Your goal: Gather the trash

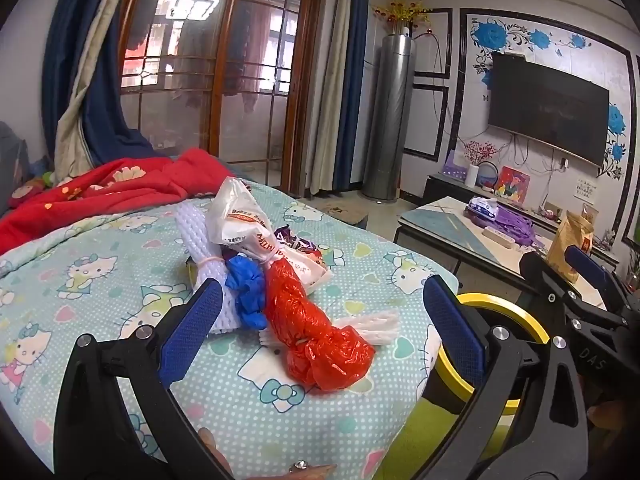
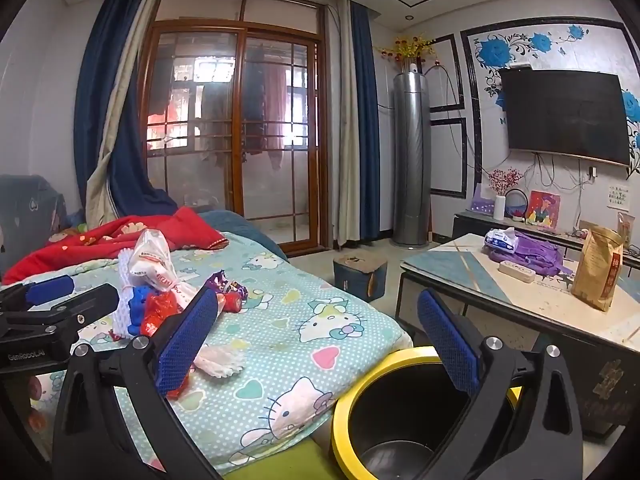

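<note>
— While the bed [image 1: 120,280] carries the trash heap, where's the bin?
— Yellow-rimmed bin [image 2: 360,392], near right. Left gripper [image 1: 320,316] and right gripper [image 2: 316,344] both gape, holding nothing.
— First pick?
— Red plastic bag [image 1: 320,336], nearest; pinch its bunched middle.

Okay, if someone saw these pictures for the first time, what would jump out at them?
Probably the crumpled red plastic bag in the trash pile on the cartoon-cat bedsheet, straight ahead of the open left gripper. Next, the yellow-rimmed bin beside the bed, below the open right gripper.
</note>
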Action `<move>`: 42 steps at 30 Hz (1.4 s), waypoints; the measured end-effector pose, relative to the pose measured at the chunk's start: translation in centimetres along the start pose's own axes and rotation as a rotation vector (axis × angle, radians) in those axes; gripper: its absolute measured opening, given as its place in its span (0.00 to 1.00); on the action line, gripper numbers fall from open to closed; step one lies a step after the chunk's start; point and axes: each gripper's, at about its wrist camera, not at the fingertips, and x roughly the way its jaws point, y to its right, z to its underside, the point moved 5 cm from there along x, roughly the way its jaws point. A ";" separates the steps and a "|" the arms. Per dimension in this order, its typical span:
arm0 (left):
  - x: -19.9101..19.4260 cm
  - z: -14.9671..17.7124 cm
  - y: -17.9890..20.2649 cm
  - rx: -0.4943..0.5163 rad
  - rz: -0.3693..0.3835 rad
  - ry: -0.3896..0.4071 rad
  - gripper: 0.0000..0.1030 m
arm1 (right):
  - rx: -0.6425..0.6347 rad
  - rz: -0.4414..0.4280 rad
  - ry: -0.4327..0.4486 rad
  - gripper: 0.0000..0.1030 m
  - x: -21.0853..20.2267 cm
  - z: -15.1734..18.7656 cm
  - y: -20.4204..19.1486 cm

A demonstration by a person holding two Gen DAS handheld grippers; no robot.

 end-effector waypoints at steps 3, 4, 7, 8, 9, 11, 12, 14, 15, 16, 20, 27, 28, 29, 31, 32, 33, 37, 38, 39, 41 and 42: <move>0.0 0.0 0.1 0.004 -0.001 0.000 0.90 | 0.001 0.002 -0.001 0.94 0.0 0.0 0.0; -0.1 0.0 0.2 0.006 -0.001 -0.001 0.90 | 0.000 0.001 -0.002 0.94 0.1 0.0 0.0; -0.1 0.0 0.2 0.004 0.000 0.000 0.90 | 0.002 0.001 -0.005 0.94 0.1 0.1 0.0; 0.0 0.0 0.2 0.005 -0.001 -0.001 0.90 | 0.003 0.002 -0.006 0.94 0.2 0.1 0.1; -0.1 0.0 0.3 0.006 0.000 -0.002 0.90 | 0.004 0.002 -0.008 0.94 0.3 0.1 0.2; 0.0 0.0 0.2 0.006 -0.001 -0.002 0.90 | 0.005 0.003 -0.008 0.94 0.3 0.1 0.2; -0.1 0.0 0.3 0.006 0.001 -0.003 0.90 | 0.005 0.003 -0.009 0.94 0.3 0.1 0.2; -0.1 0.1 0.3 0.006 0.001 -0.005 0.90 | 0.006 0.003 -0.009 0.94 0.3 0.2 0.2; -0.2 0.1 0.3 0.006 0.002 -0.006 0.90 | 0.005 0.002 -0.009 0.94 0.3 0.2 0.2; -0.2 0.1 0.4 0.006 0.002 -0.006 0.90 | 0.004 0.004 -0.009 0.94 0.3 0.2 0.2; 0.0 0.1 0.3 0.006 0.003 -0.006 0.90 | 0.005 0.002 -0.009 0.94 0.3 0.1 0.2; 0.0 0.1 0.4 0.005 0.004 -0.007 0.90 | 0.005 0.001 -0.010 0.94 0.4 0.2 0.3; 0.0 0.1 0.4 0.006 0.003 -0.006 0.90 | 0.005 0.002 -0.010 0.94 0.4 0.2 0.3; 0.0 0.1 0.4 0.007 0.003 -0.006 0.90 | 0.005 0.001 -0.010 0.94 0.4 0.2 0.3; 0.0 0.2 0.4 0.006 0.003 -0.006 0.90 | 0.006 0.001 -0.010 0.94 0.4 0.2 0.3; 0.0 0.2 0.4 0.006 0.003 -0.007 0.90 | 0.006 0.002 -0.011 0.94 0.4 0.2 0.3; 0.0 0.2 0.4 0.006 0.003 -0.007 0.90 | 0.006 0.002 -0.011 0.94 0.4 0.2 0.3; 0.0 0.2 0.4 0.005 0.002 -0.007 0.90 | 0.007 0.003 -0.013 0.94 0.4 0.2 0.3; 0.2 0.3 0.4 0.005 0.002 -0.008 0.90 | 0.007 0.003 -0.012 0.94 0.4 0.2 0.4; 0.2 0.3 0.4 0.005 0.002 -0.008 0.90 | 0.008 0.003 -0.012 0.94 0.4 0.3 0.4; 0.2 0.3 0.4 0.006 0.002 -0.008 0.90 | 0.007 0.003 -0.012 0.94 0.4 0.3 0.4; 0.2 0.3 0.4 0.005 0.002 -0.008 0.90 | 0.007 0.002 -0.013 0.94 0.4 0.2 0.4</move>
